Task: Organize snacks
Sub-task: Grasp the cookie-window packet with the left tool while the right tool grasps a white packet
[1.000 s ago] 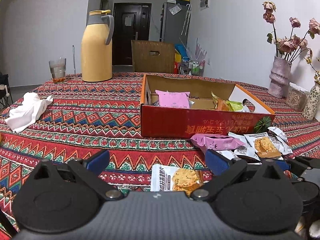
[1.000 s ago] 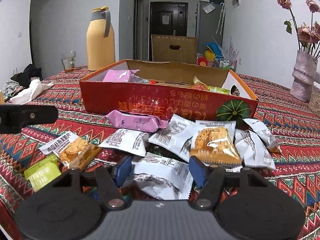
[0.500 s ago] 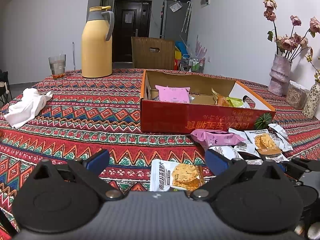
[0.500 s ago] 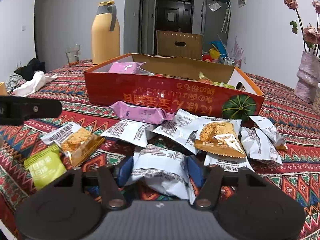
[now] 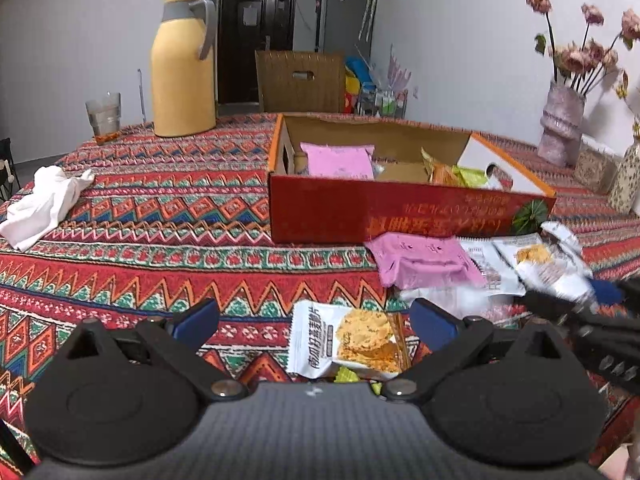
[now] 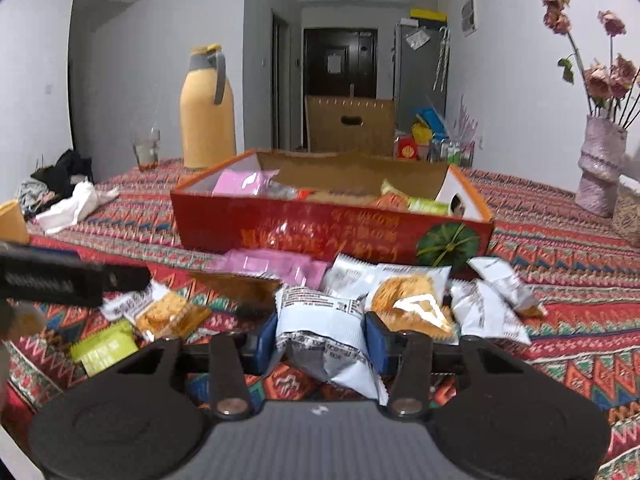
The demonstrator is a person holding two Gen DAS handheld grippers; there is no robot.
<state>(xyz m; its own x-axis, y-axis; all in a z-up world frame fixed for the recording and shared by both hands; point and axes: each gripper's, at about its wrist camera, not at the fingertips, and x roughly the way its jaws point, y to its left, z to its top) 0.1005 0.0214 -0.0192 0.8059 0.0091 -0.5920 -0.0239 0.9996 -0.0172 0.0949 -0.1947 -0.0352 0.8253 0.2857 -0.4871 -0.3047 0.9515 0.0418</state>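
Note:
A red cardboard box (image 5: 400, 216) (image 6: 328, 232) holds a pink packet (image 5: 338, 160) and a few other snacks. Loose snack packets lie in front of it on the patterned tablecloth. My right gripper (image 6: 320, 344) is shut on a white snack packet (image 6: 324, 336) and holds it above the pile. My left gripper (image 5: 314, 320) is open over a white and orange cracker packet (image 5: 348, 340) on the cloth. A pink packet (image 5: 424, 260) (image 6: 272, 264) lies by the box front. The right gripper shows at the right edge of the left wrist view (image 5: 568, 300).
A yellow thermos jug (image 5: 182, 68) and a glass (image 5: 104, 116) stand at the back left. A white cloth (image 5: 44, 204) lies left. A vase of dried flowers (image 5: 560, 124) stands at the right. A green packet (image 6: 104, 346) lies at the near left.
My right gripper has closed on the white packet and lifted it off the pile. The left gripper has stayed open and moved slightly nearer the cracker packet.

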